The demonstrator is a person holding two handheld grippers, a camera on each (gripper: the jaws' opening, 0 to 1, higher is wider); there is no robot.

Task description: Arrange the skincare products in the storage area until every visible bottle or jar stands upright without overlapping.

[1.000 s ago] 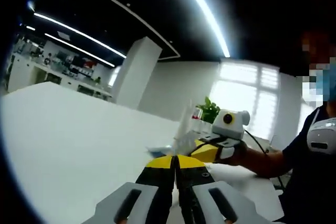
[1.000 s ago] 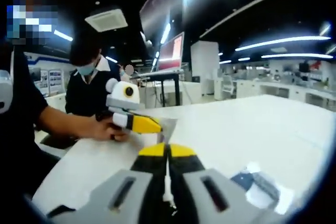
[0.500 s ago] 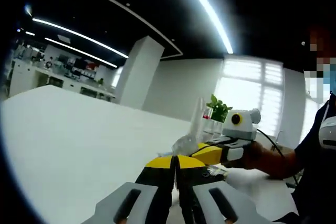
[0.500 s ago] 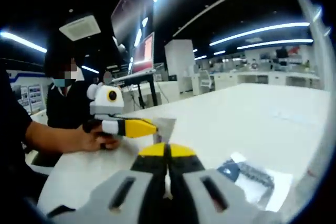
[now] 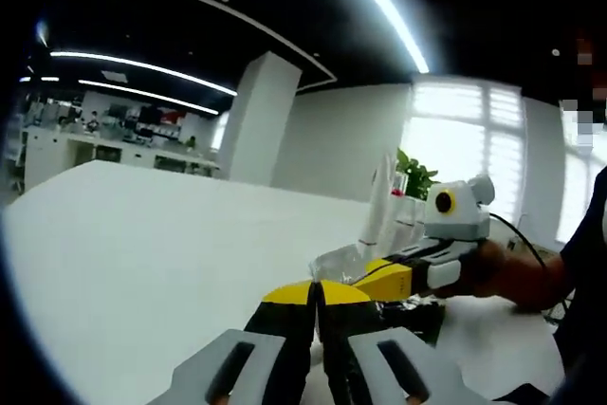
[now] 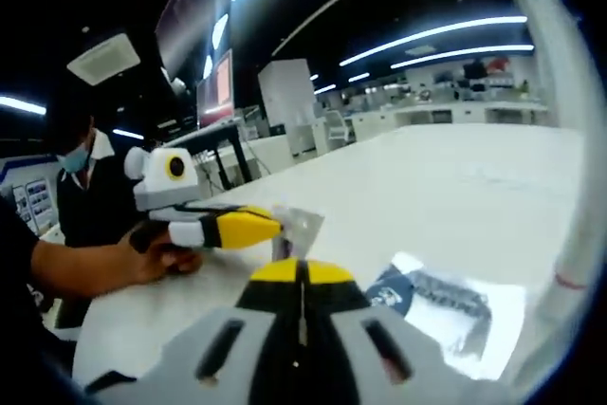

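Ahead of the shut right hand-held gripper (image 6: 302, 277), left hand-held gripper (image 6: 275, 226) pinching a clear sachet (image 6: 299, 229). Could slip from so thin a grip onto the counter (image 6: 446, 187).

A clear wrapper (image 5: 340, 261) blurs at the tip of my right gripper (image 5: 379, 281), contents unreadable. A tall clear container (image 6: 569, 139) is cut off at the picture's edge. The dark packet (image 6: 432, 296) on my worktop (image 6: 427, 187) carries print too small to read.
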